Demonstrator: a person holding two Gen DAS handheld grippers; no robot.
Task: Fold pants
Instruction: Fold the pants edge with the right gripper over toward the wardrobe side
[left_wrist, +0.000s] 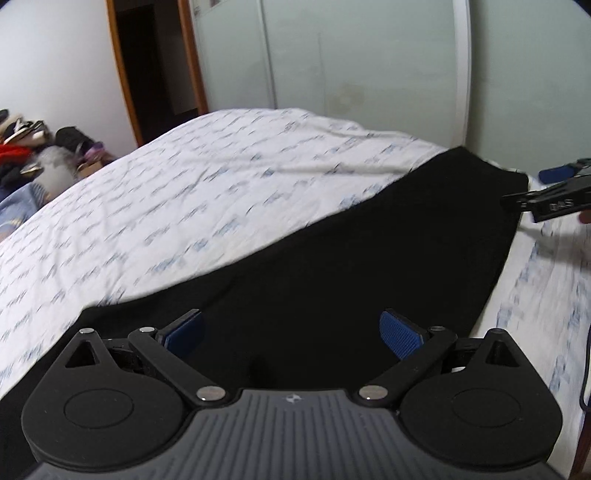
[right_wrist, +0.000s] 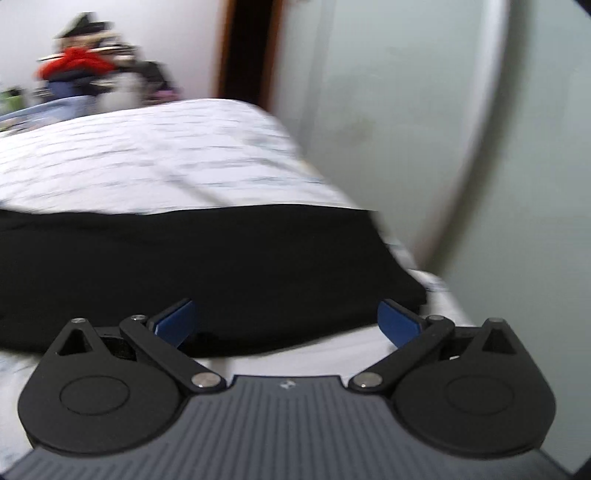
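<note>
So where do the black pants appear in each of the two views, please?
Left wrist view: the black pants run diagonally from bottom left to upper right across the printed white bedsheet.
Right wrist view: the pants lie as a wide band across the middle.
Shared landmark: the pale green wardrobe door behind the bed.

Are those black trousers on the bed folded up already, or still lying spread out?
Spread out: the black pants lie as one long flat strip across the patterned bedsheet. Whether the legs are already doubled over each other, I cannot tell.
</note>
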